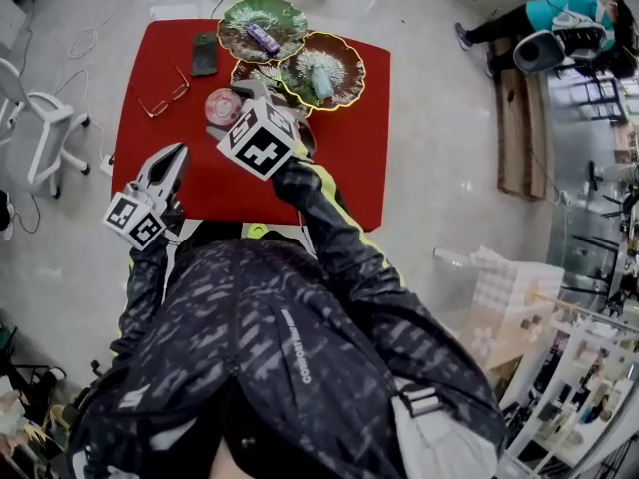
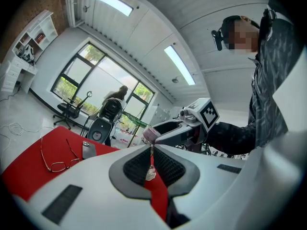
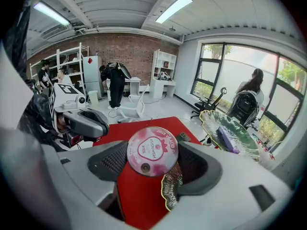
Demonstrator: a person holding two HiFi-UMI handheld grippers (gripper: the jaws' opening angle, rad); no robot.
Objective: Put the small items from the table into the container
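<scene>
Brown plate [image 1: 246,71] mostly hidden behind right tool [image 1: 238,100].

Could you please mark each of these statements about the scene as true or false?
1. The right gripper holds a pink round tin between its jaws. True.
2. The glasses lie in one of the leaf-shaped dishes. False: they lie on the red table, left of the dishes.
3. A purple item lies in a green leaf-shaped dish. True.
4. The left gripper grips the black phone. False: its jaws are closed on nothing, and the phone lies on the table, well away from it.
</scene>
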